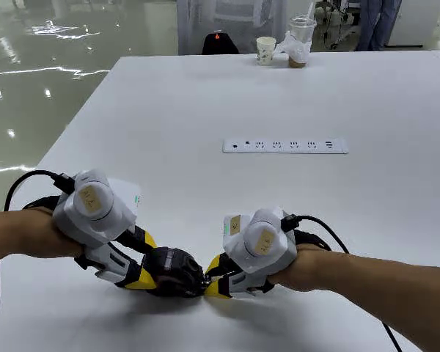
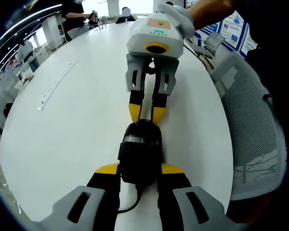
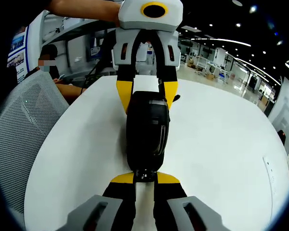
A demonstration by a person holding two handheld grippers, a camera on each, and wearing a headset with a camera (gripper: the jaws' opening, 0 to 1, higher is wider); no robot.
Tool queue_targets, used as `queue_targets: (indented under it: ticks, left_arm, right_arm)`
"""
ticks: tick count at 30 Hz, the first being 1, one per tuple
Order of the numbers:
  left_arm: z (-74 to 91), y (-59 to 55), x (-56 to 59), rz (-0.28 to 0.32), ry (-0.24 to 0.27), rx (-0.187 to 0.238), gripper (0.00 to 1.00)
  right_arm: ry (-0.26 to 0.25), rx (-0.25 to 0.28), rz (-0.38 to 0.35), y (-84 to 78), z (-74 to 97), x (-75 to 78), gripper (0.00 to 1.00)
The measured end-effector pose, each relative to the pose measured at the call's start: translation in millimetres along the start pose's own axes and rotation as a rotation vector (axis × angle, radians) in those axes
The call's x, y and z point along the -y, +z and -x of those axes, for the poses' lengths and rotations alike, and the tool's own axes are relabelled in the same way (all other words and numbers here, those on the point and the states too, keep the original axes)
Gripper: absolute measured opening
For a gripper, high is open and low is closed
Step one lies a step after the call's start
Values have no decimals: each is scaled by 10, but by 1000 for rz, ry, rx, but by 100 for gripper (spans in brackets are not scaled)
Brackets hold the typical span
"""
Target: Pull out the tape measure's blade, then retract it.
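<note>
A black tape measure lies on the white table near its front edge. My left gripper is shut on the case from the left, its yellow fingertips pressed on both sides of the tape measure. From the right, my right gripper meets the case's front end. In the right gripper view its jaws stand almost together, and the right gripper is pinched on the blade's end hook at the mouth of the tape measure. No length of blade shows outside the case.
A white power strip lies across the middle of the table. A paper cup and a plastic cup stand at the far edge. A grey mesh chair sits close behind the table's near side. Black cables trail from both grippers.
</note>
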State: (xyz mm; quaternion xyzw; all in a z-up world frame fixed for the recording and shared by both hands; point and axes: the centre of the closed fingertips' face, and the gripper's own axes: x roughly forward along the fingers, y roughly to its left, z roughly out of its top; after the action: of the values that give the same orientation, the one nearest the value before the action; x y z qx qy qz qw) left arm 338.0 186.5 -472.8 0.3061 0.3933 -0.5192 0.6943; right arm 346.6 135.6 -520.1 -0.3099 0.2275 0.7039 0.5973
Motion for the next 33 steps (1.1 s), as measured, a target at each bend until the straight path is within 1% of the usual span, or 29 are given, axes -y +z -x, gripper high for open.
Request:
queue_targets:
  ticks: [5, 11, 15, 25, 33]
  left_arm:
    - [-3, -1, -5, -4, -5, -2, 24]
    - [-31, -42, -67, -7, -11, -9, 24]
    - [-42, -57, -89, -6, -16, -10, 24]
    - [-53, -73, -103, -4, -18, -13, 24]
    - [-52, -71, -92, -2, -17, -12, 23]
  right_arm:
    - [-3, -7, -6, -1, 0, -1, 10]
    - [-3, -11, -7, -3, 1, -1, 10]
    - [-2, -14, -2, -4, 3, -2, 10]
    - [4, -16, 1, -8, 16, -6, 9]
    - [6, -17, 2, -27, 35, -8, 9]
